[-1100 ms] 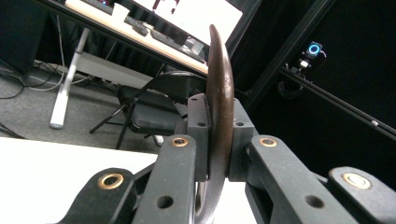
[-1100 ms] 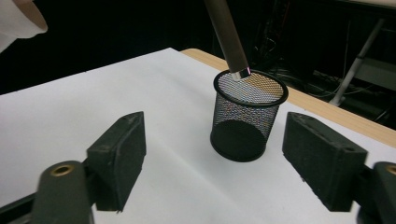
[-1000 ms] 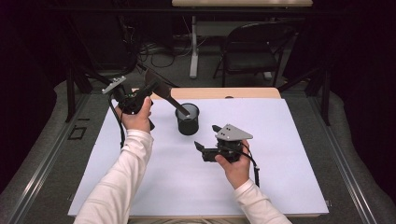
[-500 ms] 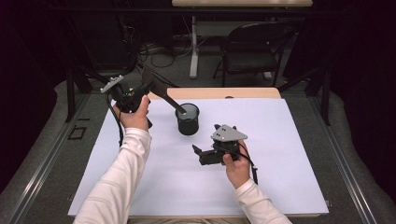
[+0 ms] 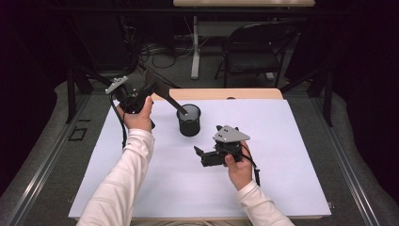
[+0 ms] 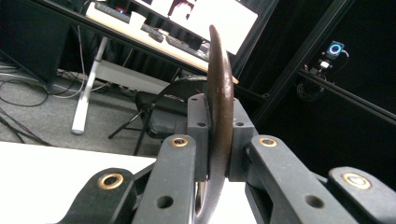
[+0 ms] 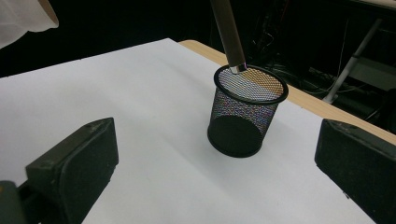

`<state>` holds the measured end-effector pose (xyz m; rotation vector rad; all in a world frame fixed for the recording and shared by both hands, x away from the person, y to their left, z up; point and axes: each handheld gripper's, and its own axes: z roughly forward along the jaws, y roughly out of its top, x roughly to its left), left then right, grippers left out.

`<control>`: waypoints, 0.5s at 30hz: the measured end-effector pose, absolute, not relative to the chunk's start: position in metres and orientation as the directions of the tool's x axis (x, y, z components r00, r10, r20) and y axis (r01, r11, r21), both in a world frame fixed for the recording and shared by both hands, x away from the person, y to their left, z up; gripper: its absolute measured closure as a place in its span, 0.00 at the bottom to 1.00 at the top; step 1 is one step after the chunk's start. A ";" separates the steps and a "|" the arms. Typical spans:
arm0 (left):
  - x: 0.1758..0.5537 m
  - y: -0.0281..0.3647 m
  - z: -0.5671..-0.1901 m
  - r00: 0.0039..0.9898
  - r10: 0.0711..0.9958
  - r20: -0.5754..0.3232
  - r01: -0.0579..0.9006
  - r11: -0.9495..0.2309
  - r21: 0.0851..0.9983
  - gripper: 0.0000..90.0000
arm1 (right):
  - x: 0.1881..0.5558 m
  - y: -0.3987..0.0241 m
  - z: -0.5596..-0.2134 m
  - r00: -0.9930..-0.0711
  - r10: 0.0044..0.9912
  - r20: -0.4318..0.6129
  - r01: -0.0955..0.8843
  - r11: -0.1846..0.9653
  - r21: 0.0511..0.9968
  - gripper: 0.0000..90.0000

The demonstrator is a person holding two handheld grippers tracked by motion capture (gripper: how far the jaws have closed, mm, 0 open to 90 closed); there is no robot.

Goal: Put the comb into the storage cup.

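A white-topped table point(image 5: 282, 179) — one black mesh cup point(image 5: 189, 120) stands on it.

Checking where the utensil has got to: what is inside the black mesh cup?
The handle tip of the brown utensil pokes just inside the mesh cup at its rim. The cup's bottom is hidden behind the mesh.

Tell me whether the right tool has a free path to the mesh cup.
Probably yes. The right tool is open, and only bare white table lies between it and the mesh cup. The spatula handle held by the left tool dips into the cup's rim from above.
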<state>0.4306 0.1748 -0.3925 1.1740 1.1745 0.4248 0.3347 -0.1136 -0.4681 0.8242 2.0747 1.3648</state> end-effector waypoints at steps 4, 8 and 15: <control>0.433 0.173 -0.394 0.386 0.787 -0.481 0.288 0.392 0.874 0.94 | 0.335 -0.115 -0.468 -0.679 0.730 -0.082 0.212 0.302 0.929 0.00; 0.437 0.172 -0.396 0.375 0.792 -0.482 0.293 0.392 0.872 0.94 | 0.336 -0.115 -0.468 -0.679 0.730 -0.085 0.211 0.304 0.929 0.00; 0.442 0.169 -0.399 0.359 0.797 -0.486 0.294 0.398 0.869 0.94 | 0.335 -0.115 -0.468 -0.678 0.730 -0.085 0.208 0.302 0.930 0.00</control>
